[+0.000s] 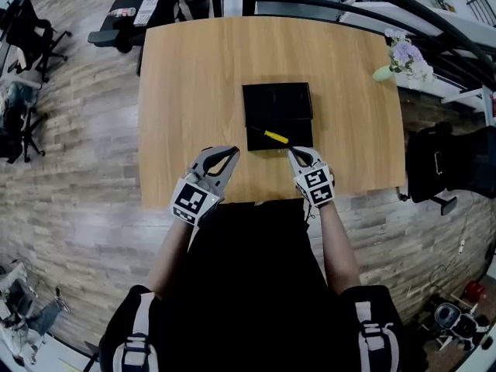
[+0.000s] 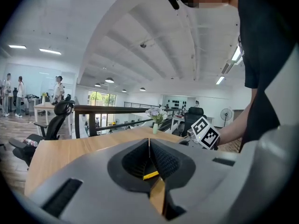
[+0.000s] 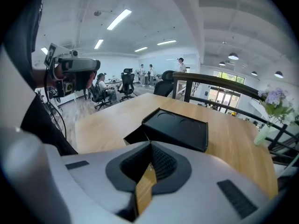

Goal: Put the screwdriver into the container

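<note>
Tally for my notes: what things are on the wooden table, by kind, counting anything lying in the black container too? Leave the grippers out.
container: 1
screwdriver: 1
vase of flowers: 1
Total: 3

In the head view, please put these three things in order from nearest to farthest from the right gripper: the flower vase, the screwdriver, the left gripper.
1. Screwdriver: just ahead of the right gripper, lying on the black container.
2. Left gripper: beside it, to the left, at the same near edge.
3. Flower vase: much farther ahead, off to the right.
</note>
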`<action>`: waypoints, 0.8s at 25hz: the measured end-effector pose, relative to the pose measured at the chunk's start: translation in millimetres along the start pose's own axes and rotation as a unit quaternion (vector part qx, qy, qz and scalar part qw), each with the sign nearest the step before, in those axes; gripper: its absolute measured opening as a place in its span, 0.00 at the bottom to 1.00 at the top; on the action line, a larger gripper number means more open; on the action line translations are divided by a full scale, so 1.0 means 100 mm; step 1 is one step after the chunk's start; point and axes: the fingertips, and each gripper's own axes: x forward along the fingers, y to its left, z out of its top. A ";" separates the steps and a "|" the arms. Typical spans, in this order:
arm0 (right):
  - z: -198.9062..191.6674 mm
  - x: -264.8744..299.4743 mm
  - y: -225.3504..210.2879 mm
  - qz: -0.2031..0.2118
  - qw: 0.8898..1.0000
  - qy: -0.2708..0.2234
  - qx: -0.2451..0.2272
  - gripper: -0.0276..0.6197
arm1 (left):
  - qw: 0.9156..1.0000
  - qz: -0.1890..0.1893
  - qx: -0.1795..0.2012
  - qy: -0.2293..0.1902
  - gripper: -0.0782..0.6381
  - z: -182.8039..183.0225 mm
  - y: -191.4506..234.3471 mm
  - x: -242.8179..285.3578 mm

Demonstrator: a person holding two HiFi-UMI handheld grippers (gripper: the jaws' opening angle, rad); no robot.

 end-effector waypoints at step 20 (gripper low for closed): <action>0.44 -0.66 0.27 -0.042 0.995 -0.089 0.011 0.08 | 0.998 -0.067 0.007 0.000 0.15 -0.05 -0.17 0.03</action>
